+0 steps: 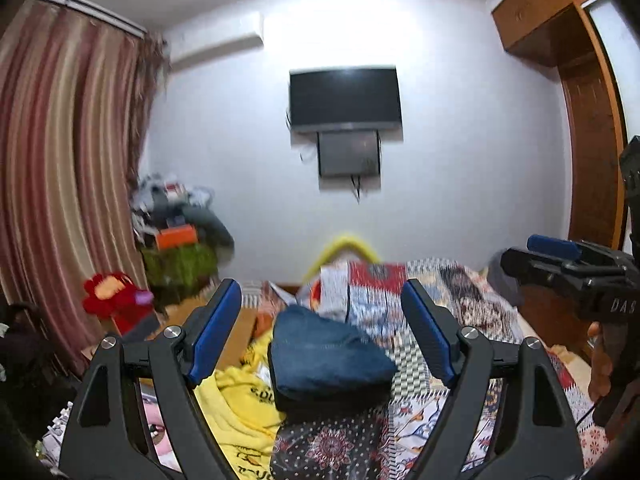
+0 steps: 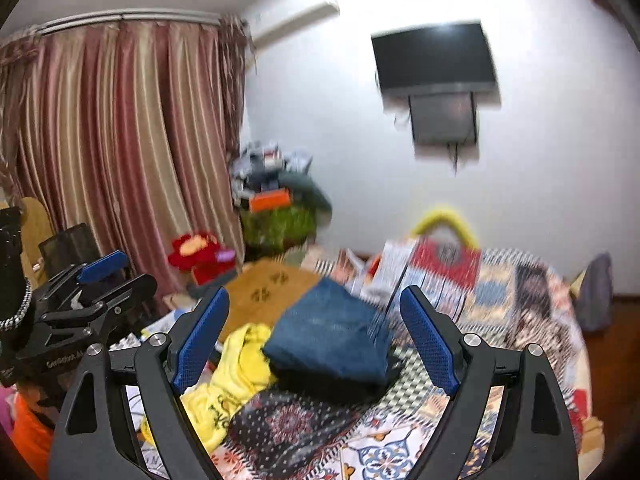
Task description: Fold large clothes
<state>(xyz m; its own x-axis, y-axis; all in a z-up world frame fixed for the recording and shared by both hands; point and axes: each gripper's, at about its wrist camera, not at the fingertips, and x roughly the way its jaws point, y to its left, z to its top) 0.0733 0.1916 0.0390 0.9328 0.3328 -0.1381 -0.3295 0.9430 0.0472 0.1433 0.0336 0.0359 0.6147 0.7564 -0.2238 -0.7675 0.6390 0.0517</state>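
Note:
A folded blue denim garment (image 1: 326,354) lies on the bed on top of a dark folded piece; it also shows in the right wrist view (image 2: 330,338). A crumpled yellow garment (image 1: 240,404) with black print lies to its left, also in the right wrist view (image 2: 232,384). My left gripper (image 1: 322,328) is open and empty, held above and short of the denim. My right gripper (image 2: 314,334) is open and empty, also above the denim. The right gripper shows at the right edge of the left wrist view (image 1: 568,264). The left gripper shows at the left of the right wrist view (image 2: 92,284).
The bed carries a patchwork cover (image 1: 448,292) and a dark floral cloth (image 2: 296,428). A brown mat (image 2: 268,288), a red plush toy (image 2: 200,256) and a cluttered pile (image 2: 276,200) stand by the striped curtain (image 2: 120,140). A television (image 1: 346,98) hangs on the wall. A wooden wardrobe (image 1: 592,140) stands on the right.

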